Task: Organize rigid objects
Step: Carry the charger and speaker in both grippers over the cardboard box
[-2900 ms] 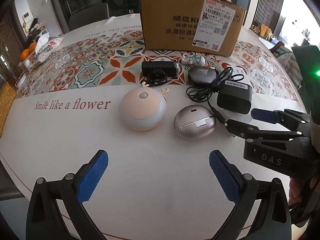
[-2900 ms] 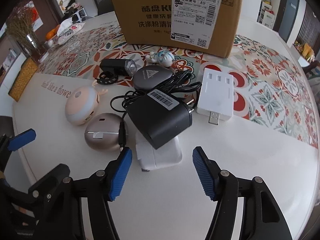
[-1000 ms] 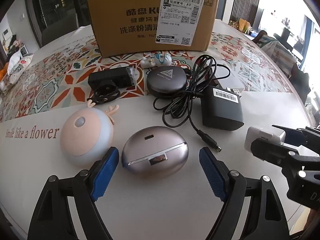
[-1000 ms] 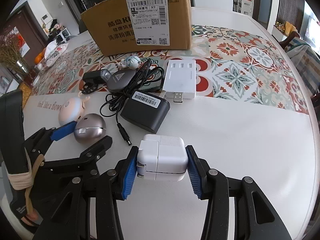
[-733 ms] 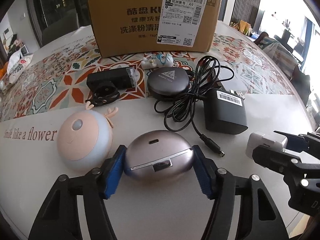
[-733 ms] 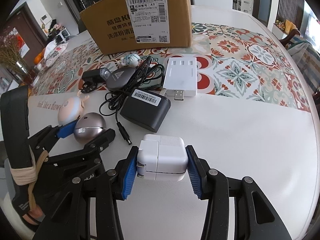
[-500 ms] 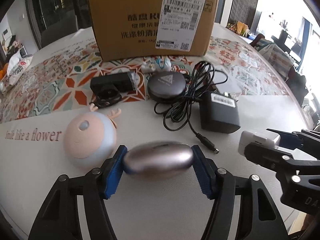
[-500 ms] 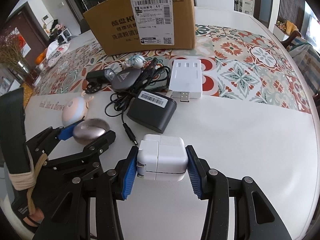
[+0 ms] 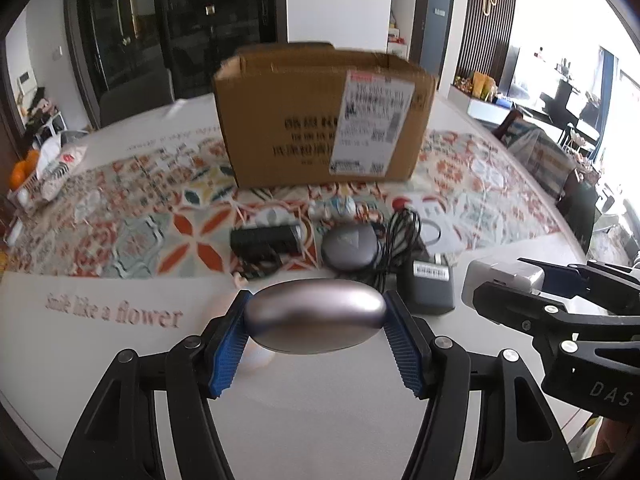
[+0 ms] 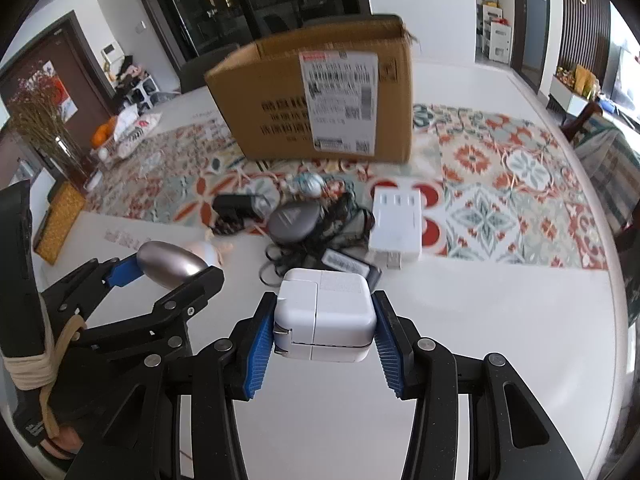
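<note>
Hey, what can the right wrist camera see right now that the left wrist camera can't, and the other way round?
Only the right wrist view shows the vase of dried stems and the whole white multi-port charger. Only the left wrist view shows the "Smile like a flower" lettering legibly. Both show the cardboard box, the left hand-held gripper clamping the oval metallic case, and the right hand-held gripper clamping the white power adapter.

brown box [image 9: 320, 116] | white charger [image 10: 324, 316] | silver case [image 9: 316, 316] | blue tool pads [image 10: 260, 344] | floral cloth [image 9: 132, 232]
</note>
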### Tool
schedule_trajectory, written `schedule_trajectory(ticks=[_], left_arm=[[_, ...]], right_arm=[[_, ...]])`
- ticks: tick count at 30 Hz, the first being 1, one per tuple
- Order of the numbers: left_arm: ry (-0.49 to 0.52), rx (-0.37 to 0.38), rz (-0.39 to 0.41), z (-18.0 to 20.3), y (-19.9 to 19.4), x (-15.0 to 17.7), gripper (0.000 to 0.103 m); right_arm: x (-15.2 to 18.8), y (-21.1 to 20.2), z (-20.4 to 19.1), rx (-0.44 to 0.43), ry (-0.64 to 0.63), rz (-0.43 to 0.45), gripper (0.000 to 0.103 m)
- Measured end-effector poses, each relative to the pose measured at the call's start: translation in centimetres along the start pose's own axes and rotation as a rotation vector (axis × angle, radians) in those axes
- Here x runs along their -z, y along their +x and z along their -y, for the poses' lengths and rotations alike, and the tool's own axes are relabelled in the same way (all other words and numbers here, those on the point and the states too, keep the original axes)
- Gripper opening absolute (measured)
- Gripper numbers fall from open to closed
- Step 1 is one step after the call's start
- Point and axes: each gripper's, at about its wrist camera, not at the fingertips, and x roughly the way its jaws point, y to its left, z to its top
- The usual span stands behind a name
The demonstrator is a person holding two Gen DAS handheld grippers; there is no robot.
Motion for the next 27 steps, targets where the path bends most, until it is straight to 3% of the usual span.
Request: schedule_trajectory(ticks=[13,27], left_arm=[[-0.002,-0.015,0.103,-2.0,-5.2,-4.8,0.064],[0.000,0.007,0.190,-4.1,-7.9,-10.0,0.064]], right_arm=[[-3.7,-5.1,-2.3,0.005,-0.006,0.135,0.047],[-8.3,-7.9,-4.4,0.004,-0.030,0.245,0.047]])
